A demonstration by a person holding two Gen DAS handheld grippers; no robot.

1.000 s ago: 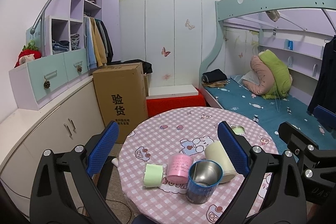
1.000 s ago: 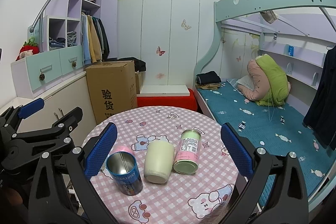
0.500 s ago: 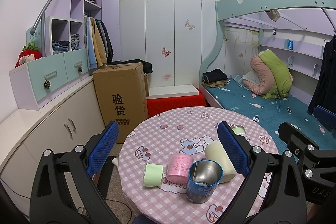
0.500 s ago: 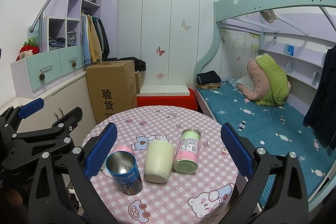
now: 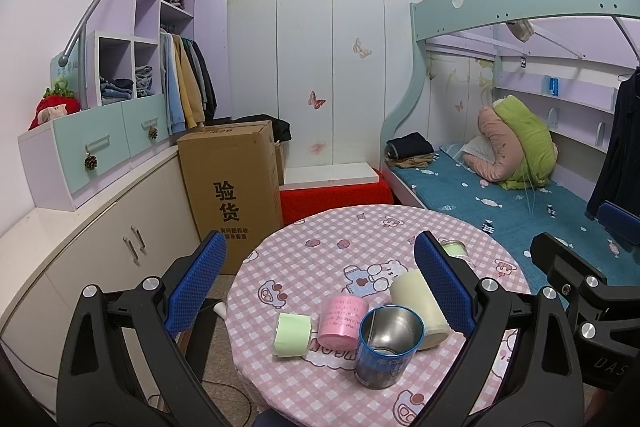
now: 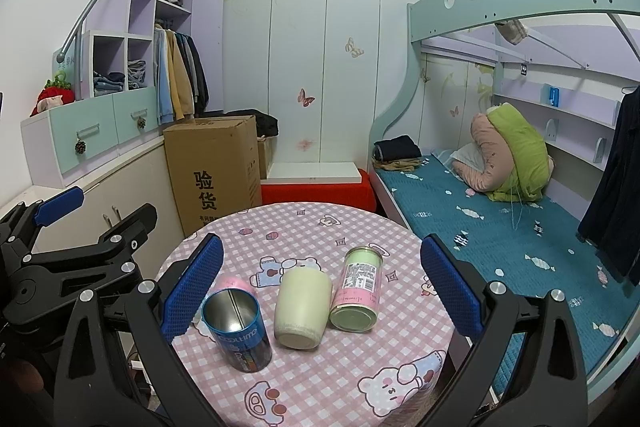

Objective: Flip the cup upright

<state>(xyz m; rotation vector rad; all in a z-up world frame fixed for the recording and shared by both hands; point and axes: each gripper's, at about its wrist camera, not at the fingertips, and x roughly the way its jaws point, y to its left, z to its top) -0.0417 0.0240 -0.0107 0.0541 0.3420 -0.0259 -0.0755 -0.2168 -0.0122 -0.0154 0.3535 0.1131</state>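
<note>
A cream cup (image 6: 302,307) lies on its side on the round pink checked table (image 6: 340,379), its base toward me; it also shows in the left wrist view (image 5: 416,305). A blue metal cup (image 6: 236,329) stands upright to its left, seen too in the left wrist view (image 5: 386,345). A pink cup with a green lid (image 6: 358,293) lies to the right. Another pink cup (image 5: 343,319) and its green lid (image 5: 292,334) lie at the table's left. My right gripper (image 6: 320,291) is open above the cream cup. My left gripper (image 5: 316,285) is open and empty.
A cardboard box (image 5: 232,195) stands on the floor behind the table. A bunk bed (image 6: 500,219) runs along the right. Cabinets and a wardrobe (image 5: 100,155) line the left wall. A red box (image 6: 316,191) sits by the far wall.
</note>
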